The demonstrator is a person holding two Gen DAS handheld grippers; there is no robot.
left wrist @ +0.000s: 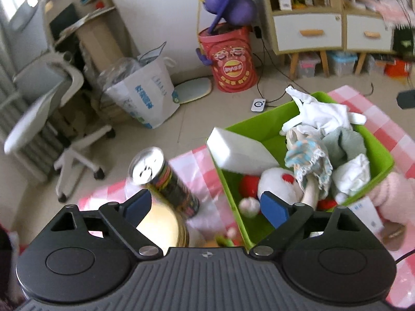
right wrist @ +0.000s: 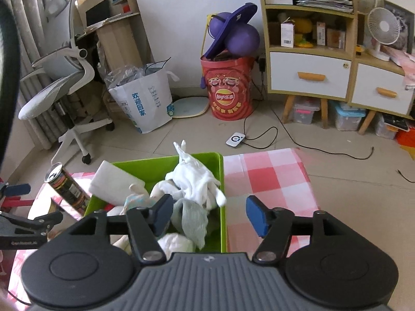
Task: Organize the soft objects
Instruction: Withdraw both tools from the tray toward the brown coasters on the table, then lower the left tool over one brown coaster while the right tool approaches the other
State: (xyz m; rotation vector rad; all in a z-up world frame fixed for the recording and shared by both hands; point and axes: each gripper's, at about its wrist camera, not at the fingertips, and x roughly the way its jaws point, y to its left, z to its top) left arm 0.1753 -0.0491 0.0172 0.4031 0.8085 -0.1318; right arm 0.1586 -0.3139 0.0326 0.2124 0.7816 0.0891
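The left tongs (left wrist: 206,207) are spread wide and hold nothing; one blue pad (left wrist: 138,206) hangs over the gold round lid (left wrist: 160,226) and the base of the dark can (left wrist: 166,181), the other over the near rim of the green bin (left wrist: 259,114). Whether either pad touches anything cannot be told. The right tongs (right wrist: 210,213) are likewise spread wide and empty, one pad above the bin's contents, the other above the pink-and-white checked cloth (right wrist: 272,176) just beside the bin's wall.

The soft objects are piled inside the green bin: a white glove-like cloth (right wrist: 197,178) on top toward the far end, a grey-green knit piece (right wrist: 192,217) under it, a doll in a pale blue lace dress (left wrist: 308,163), a white plush with red patches (left wrist: 277,181) and a crumpled white bundle (left wrist: 352,173). A white block (left wrist: 238,153) leans on the bin's left rim. A pink fuzzy thing (left wrist: 391,197) lies outside the bin at its right corner, cut off by the frame edge.

The can stands tilted on the surface left of the bin. Items under the left tongs' body are blurred and partly covered. In the right wrist view the left tongs show only at the left edge
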